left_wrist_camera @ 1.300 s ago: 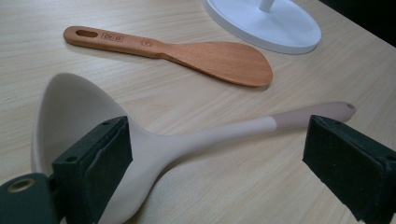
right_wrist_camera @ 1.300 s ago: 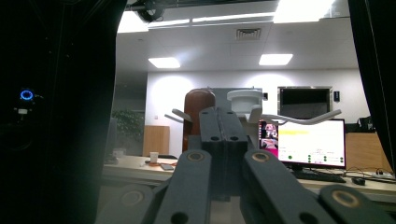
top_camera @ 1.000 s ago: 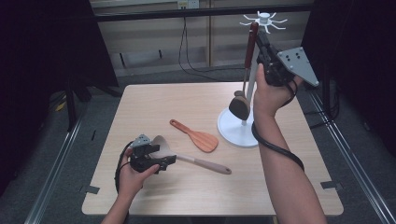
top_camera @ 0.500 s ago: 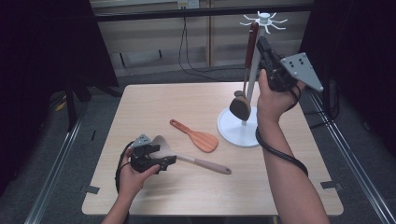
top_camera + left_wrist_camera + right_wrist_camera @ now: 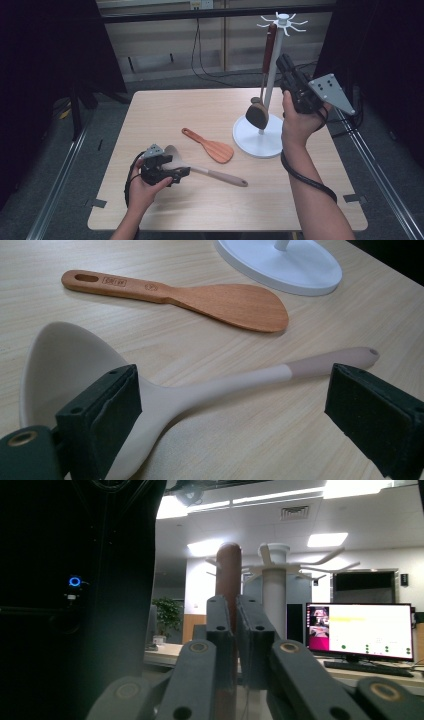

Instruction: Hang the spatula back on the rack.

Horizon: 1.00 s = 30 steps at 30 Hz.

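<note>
Now, right gripper (image 5: 286, 65): pinching the dark-handled utensil (image 5: 267, 55), its jaws pressed on the handle beside the white rack (image 5: 260, 142) near the worktop's right edge.
Left gripper (image 5: 175, 172): jaws spreading around the beige ladle (image 5: 165, 397), lying near the front-left.
Wooden spatula (image 5: 200, 297): lying mid-worktop.

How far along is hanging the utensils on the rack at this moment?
Nothing is clearly finished. In hand: the right claw is shut on the dark-handled spatula, held upright with its handle top beside the white rack; whether it is hooked on yet cannot be told. The left claw is open around the beige spoon on the table. The wooden paddle lies untouched.
</note>
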Each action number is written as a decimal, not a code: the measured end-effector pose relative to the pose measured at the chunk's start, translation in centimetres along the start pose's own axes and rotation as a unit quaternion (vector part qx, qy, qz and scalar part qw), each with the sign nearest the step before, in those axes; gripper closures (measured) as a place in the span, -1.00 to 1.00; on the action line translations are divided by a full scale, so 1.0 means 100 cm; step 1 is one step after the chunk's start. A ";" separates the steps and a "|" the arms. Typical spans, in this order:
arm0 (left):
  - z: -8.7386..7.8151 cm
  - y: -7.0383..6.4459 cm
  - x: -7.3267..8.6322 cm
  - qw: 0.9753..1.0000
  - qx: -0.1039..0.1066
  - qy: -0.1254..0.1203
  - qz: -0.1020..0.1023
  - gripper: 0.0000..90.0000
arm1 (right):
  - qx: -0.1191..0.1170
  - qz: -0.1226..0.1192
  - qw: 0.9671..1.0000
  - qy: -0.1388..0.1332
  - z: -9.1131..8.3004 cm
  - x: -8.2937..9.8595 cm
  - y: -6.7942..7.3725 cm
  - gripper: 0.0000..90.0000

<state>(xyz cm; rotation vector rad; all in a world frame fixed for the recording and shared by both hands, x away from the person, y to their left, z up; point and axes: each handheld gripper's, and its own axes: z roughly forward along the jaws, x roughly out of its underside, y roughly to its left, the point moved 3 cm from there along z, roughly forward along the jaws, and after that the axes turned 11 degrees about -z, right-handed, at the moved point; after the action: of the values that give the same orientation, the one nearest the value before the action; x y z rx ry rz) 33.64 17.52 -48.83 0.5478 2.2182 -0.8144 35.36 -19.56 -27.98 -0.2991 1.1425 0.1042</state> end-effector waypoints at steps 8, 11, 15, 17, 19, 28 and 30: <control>0.000 -0.001 0.000 1.000 0.002 0.002 0.003 -0.83 | -0.027 0.003 1.000 0.008 -0.017 0.011 0.003 0.67; 0.000 -0.001 0.000 1.000 0.001 0.002 0.003 -0.83 | -0.028 0.001 0.999 0.017 -0.021 0.016 0.004 0.56; 0.000 -0.002 0.000 1.000 -0.002 0.002 0.005 -0.83 | -0.035 0.002 0.999 0.027 -0.026 0.023 0.005 0.45; 0.000 -0.002 0.000 1.000 0.000 0.002 0.004 -0.83 | -0.044 0.003 0.998 0.032 -0.028 0.027 0.006 0.40; 0.000 -0.002 0.000 1.000 0.000 0.000 0.003 -0.83 | -0.050 0.007 0.998 0.037 -0.031 0.030 0.008 0.37; 0.002 -0.003 0.001 1.000 0.003 0.003 0.002 -0.83 | -0.069 0.002 0.996 0.061 -0.042 0.044 0.014 0.09; 0.002 -0.004 0.001 1.000 0.001 0.003 0.003 -0.83 | -0.070 0.002 0.995 0.066 -0.044 0.046 0.014 0.03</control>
<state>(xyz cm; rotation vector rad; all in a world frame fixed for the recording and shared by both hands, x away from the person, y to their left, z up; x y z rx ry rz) 33.43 17.13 -48.90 0.5587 2.2208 -0.8118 33.12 -19.76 -34.11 -0.4322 1.2696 0.1710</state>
